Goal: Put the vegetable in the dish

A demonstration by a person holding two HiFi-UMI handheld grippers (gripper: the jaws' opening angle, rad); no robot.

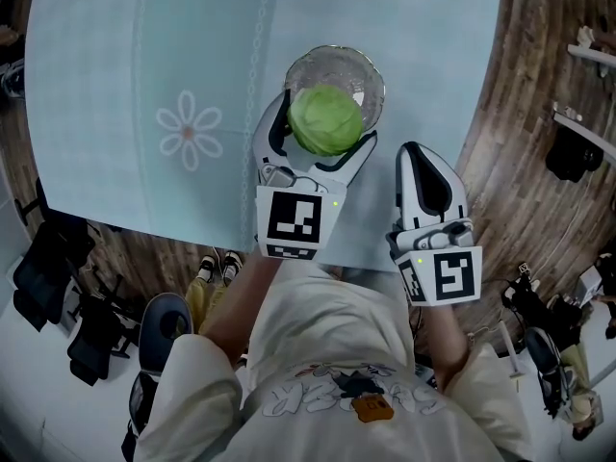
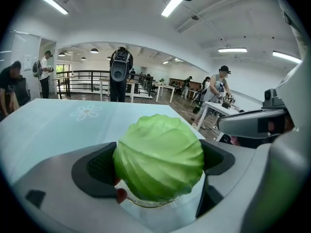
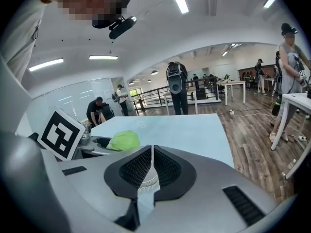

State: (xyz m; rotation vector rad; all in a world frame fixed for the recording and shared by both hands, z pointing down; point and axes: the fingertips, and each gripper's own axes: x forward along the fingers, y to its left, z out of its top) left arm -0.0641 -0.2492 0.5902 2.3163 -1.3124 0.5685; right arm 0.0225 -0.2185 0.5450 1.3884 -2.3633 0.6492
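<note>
While left gripper (image 1: 325, 123) pinches cabbage (image 2: 159, 154) over the dish (image 1: 337, 54), right gripper (image 3: 151, 169) — its view only — shows jaws together.

Pale green cabbage (image 1: 325, 119), clear glass dish (image 1: 372, 77), light blue tablecloth (image 1: 106, 85) with white flower (image 1: 188, 129), brown wood-plank floor (image 1: 525, 171)

The cabbage (image 1: 325, 119) hides the near side of the glass dish (image 1: 346, 68)
</note>
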